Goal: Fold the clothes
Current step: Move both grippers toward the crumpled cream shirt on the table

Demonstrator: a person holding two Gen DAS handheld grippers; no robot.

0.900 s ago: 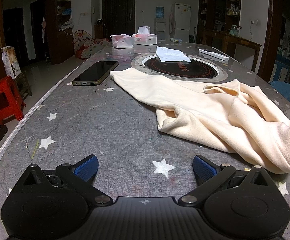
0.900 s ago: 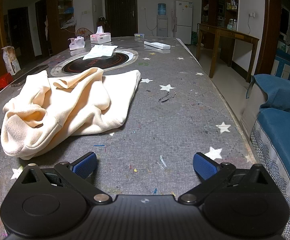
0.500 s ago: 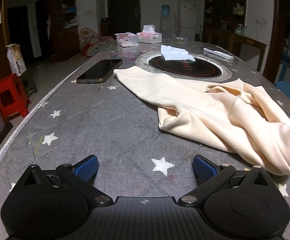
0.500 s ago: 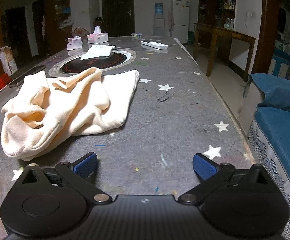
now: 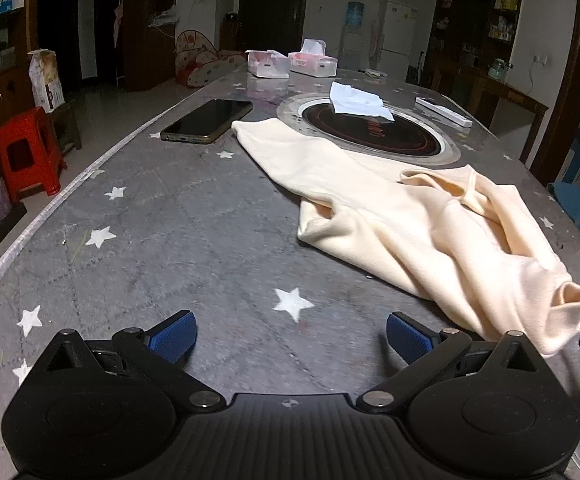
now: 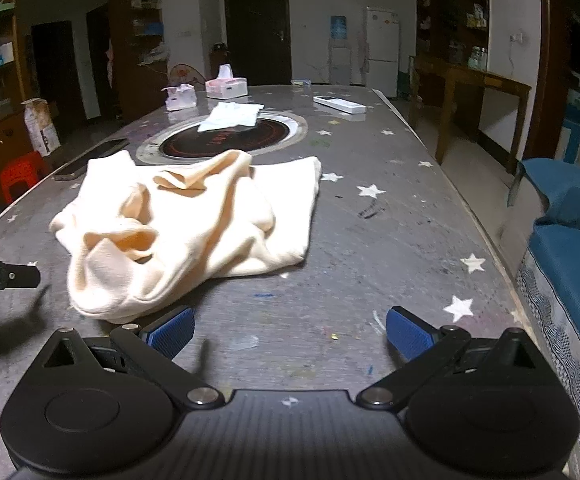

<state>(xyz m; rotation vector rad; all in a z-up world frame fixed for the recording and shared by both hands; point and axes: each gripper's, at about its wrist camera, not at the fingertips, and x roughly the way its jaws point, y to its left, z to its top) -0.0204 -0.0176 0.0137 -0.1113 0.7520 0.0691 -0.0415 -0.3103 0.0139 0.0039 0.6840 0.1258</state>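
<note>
A crumpled cream garment [image 5: 409, 220] lies on the grey star-patterned table [image 5: 170, 216]. In the left wrist view it lies ahead and to the right, its near end by my right fingertip. In the right wrist view the garment [image 6: 194, 224] lies ahead and to the left. My left gripper [image 5: 290, 336] is open and empty just above the table. My right gripper [image 6: 290, 332] is open and empty, its left fingertip [image 6: 170, 330] close to the garment's near edge. The left gripper's tip [image 6: 6, 276] shows at the far left of the right wrist view.
A black phone [image 5: 208, 120] lies beyond the garment on the left. A round hotplate [image 5: 373, 132] with a white cloth [image 5: 357, 98] is set in the table's middle. Two tissue boxes [image 5: 311, 64] and a white remote [image 5: 443, 111] lie further back. A blue sofa [image 6: 569, 248] stands right.
Both grippers have moved a little forward and closer to the garment. The garment has not moved. Both stay open.
</note>
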